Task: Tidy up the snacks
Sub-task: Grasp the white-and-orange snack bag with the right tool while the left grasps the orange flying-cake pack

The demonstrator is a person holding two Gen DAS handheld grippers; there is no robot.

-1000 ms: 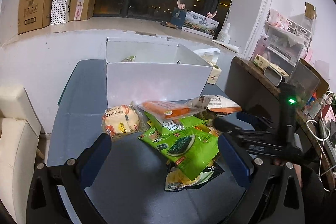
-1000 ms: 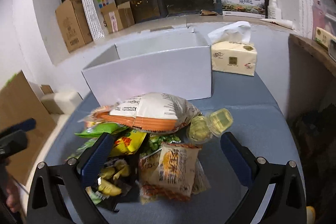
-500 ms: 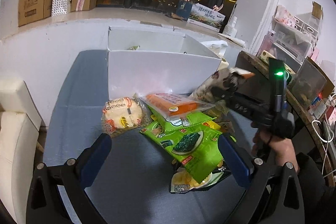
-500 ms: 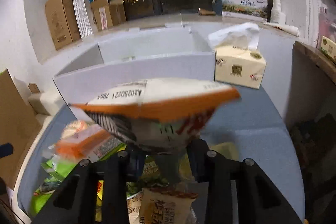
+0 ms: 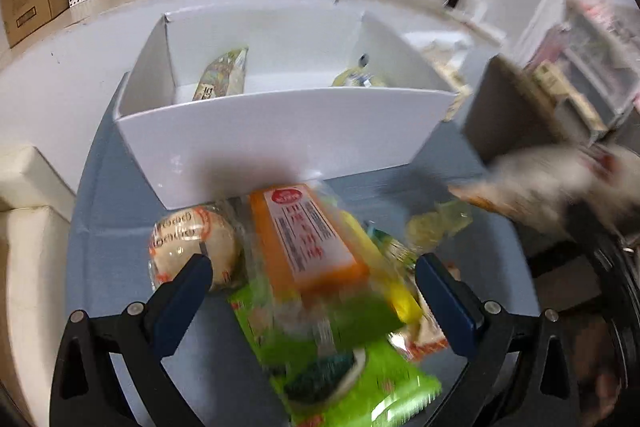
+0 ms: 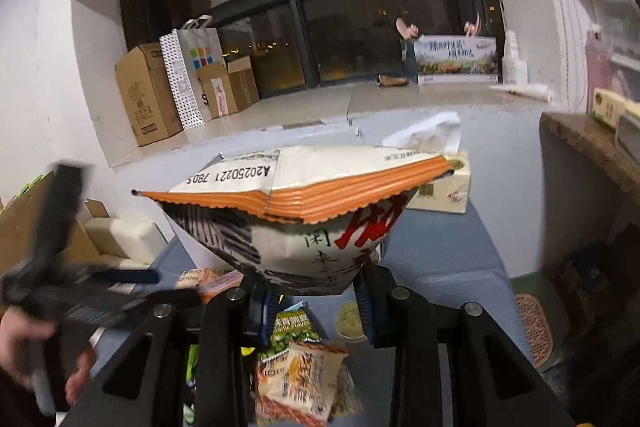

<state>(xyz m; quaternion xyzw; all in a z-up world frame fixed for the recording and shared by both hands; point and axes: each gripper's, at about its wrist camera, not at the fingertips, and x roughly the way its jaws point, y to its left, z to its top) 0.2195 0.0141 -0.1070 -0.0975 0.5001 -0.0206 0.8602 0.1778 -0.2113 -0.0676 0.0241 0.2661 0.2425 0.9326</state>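
Note:
My right gripper [image 6: 314,301] is shut on a white snack bag with an orange seam [image 6: 296,211] and holds it up above the blue table [image 6: 436,255]. That bag shows as a blur [image 5: 532,187] at the right of the left wrist view. My left gripper [image 5: 310,287] is open over the snack pile, above an orange packet [image 5: 304,239], a round bun pack [image 5: 192,247] and a green seaweed bag [image 5: 360,379]. The white box [image 5: 280,143] stands behind the pile with two snacks inside. In the right wrist view the left gripper [image 6: 120,287] is a dark blur at lower left.
A tissue box [image 6: 444,187] stands on the table's far right. Cardboard boxes [image 6: 148,95] and a dotted paper bag [image 6: 188,75] line the window ledge. A brown shelf [image 6: 592,143] stands at the right. A person's hand [image 6: 24,351] grips the left tool.
The right gripper shut on the white and orange bag and lifted it off the pile. The left gripper moved forward and tilted down over the snacks, staying open.

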